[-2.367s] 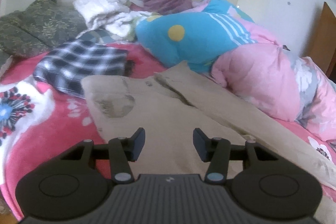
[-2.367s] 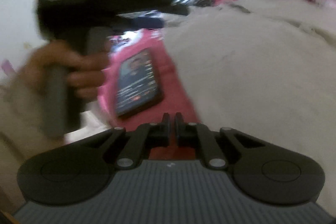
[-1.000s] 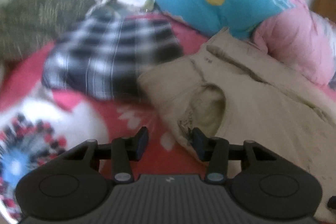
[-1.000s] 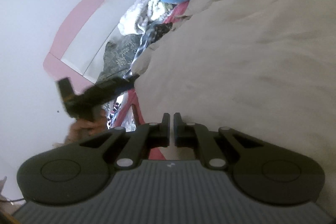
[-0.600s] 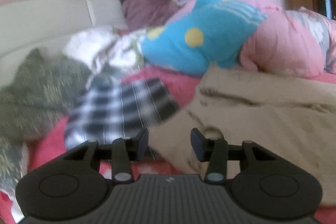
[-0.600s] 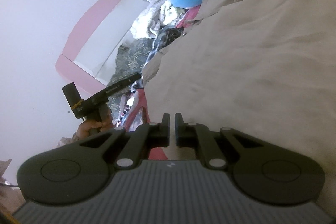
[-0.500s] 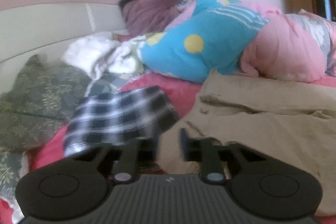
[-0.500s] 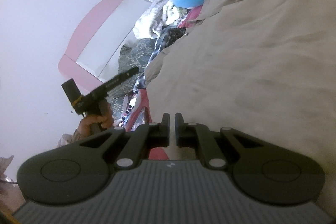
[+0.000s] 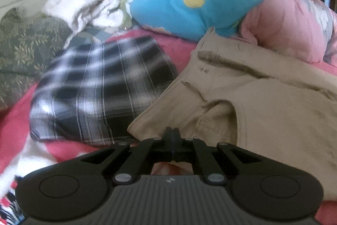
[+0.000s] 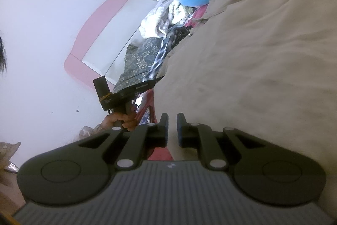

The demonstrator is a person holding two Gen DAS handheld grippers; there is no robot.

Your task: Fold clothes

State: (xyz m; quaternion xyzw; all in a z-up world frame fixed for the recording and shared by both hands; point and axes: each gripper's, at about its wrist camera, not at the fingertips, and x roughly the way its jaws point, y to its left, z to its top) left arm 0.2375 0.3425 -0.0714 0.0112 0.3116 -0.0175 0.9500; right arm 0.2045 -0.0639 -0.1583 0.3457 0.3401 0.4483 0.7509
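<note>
since half a second ago the left tool (image 9: 172, 136) has clamped, seemingly pinching the tan trousers' (image 9: 263, 98) waist corner; right tool (image 10: 172, 128) has been opening, a narrow gap over trouser cloth; plaid shirt (image 9: 101, 90) beyond, toward the bed's head edge.

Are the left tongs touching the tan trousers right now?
Touching. In the left wrist view the left tongs are shut on the near waist edge of the tan trousers, whose cloth meets the fingertips.

Khaki trousers (image 9: 263, 102): matt woven cloth, creased; plaid shirt (image 9: 101, 88): soft cloth; left gripper (image 9: 172, 136): matt black plastic
</note>
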